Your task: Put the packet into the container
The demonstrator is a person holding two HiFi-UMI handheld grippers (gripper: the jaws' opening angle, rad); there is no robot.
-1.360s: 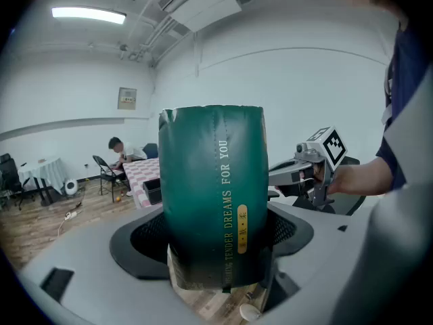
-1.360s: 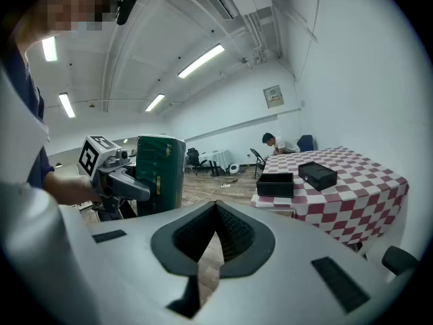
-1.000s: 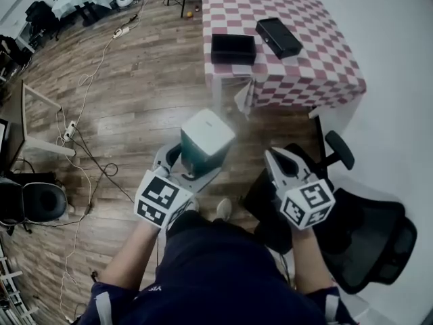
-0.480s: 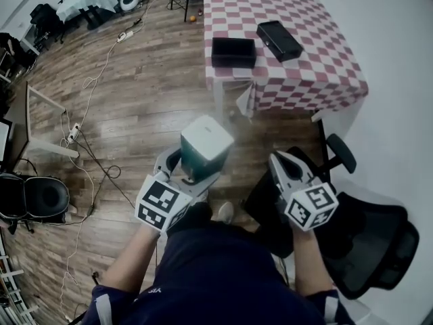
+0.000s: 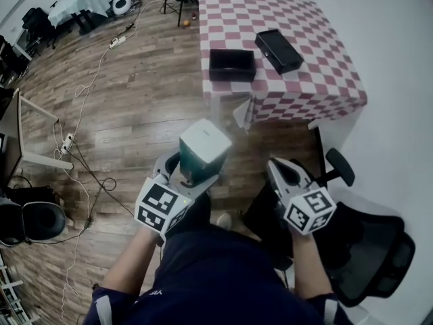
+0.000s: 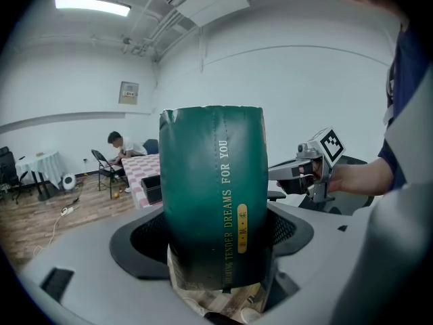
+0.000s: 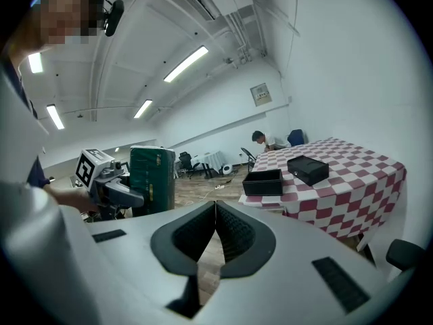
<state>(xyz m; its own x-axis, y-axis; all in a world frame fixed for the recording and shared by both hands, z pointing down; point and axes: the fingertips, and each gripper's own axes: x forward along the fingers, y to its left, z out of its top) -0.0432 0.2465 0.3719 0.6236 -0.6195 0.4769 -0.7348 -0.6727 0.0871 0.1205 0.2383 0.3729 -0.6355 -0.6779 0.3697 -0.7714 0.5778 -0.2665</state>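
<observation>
Head view: left gripper [image 5: 191, 176] holds the green packet [image 5: 205, 147] upright over the floor, well apart from the checkered table [image 5: 325, 80]. The open black container [image 5: 232, 65] sits by the table's near left corner. Left gripper view: jaws clamp the packet's lower end. Right gripper view: right gripper [image 7: 213, 215] pressed together, holding nothing.

- the left gripper [image 5: 191, 173] clamps a dark green packet [image 5: 205, 143] with a white top face, held upright above the wooden floor [image 5: 135, 107].
- the right gripper [image 5: 279, 170] is near it on the right, apart from the packet, above the front edge of a black office chair [image 5: 369, 249].
- farther ahead stands a table [image 5: 318, 66] under a red-and-white checkered cloth.
- an open black container [image 5: 232, 64] sits at the table's near left edge.
- a flat black box [image 5: 279, 51] lies just beside the container, turned at an angle, not touching it.
- cables [image 5: 88, 147] trail across the floor on the left.
</observation>
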